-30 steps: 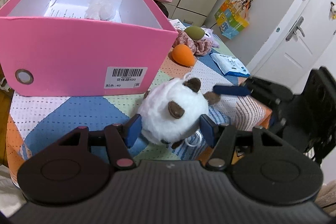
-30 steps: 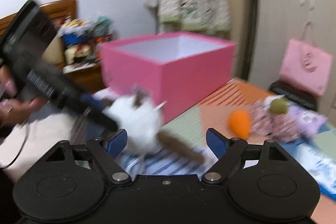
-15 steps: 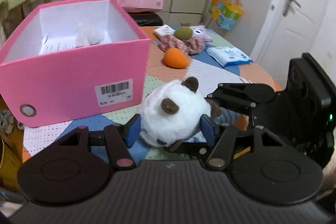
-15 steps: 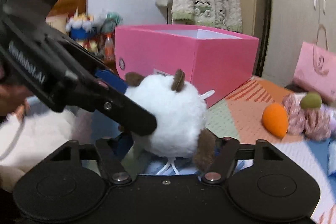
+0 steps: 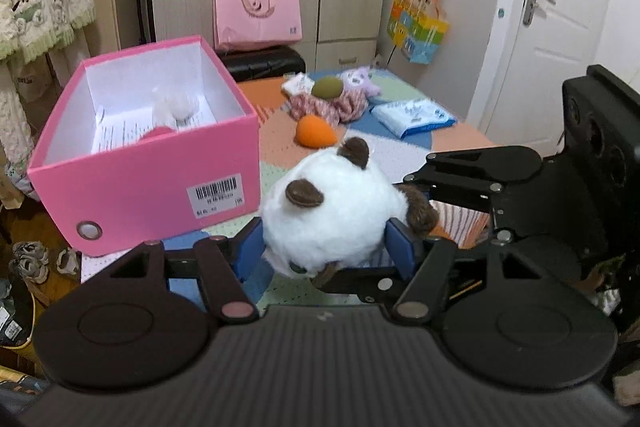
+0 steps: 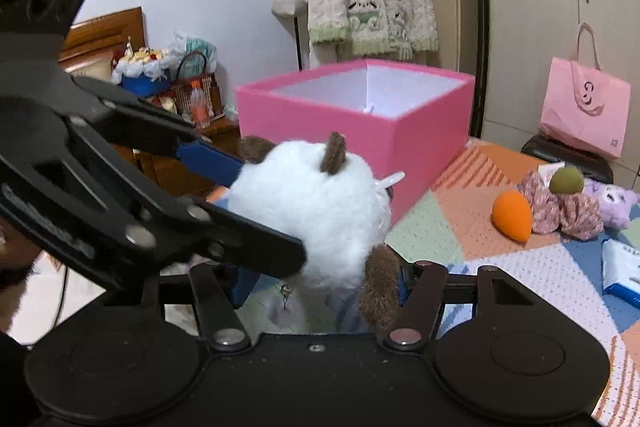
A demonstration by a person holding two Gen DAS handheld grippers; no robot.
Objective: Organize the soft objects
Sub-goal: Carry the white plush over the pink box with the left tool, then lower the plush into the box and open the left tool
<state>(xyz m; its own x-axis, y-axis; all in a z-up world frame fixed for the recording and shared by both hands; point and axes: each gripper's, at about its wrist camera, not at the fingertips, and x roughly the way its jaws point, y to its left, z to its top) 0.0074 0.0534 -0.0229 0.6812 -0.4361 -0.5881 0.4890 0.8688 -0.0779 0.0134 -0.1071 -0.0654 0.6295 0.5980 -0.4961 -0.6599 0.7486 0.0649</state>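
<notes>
A white plush ball with brown ears (image 5: 332, 215) (image 6: 316, 219) is held above the table's near edge. My left gripper (image 5: 326, 251) is shut on the plush from both sides. My right gripper (image 6: 320, 287) is closed around the same plush from the other side; it shows in the left wrist view (image 5: 472, 179) at the right. An open pink box (image 5: 152, 147) (image 6: 360, 115) stands on the patterned table, left of the plush, with paper and a white soft item inside.
An orange sponge (image 5: 314, 131) (image 6: 512, 215), a green sponge (image 5: 327, 87) on a floral scrunchie (image 5: 340, 107), a purple plush (image 6: 608, 199) and a tissue pack (image 5: 412, 115) lie on the table (image 5: 280, 115) behind. A pink bag (image 5: 256, 11) stands beyond.
Both grippers lifted the plush off the table. My right gripper came in and closed on the plush that my left gripper holds.
</notes>
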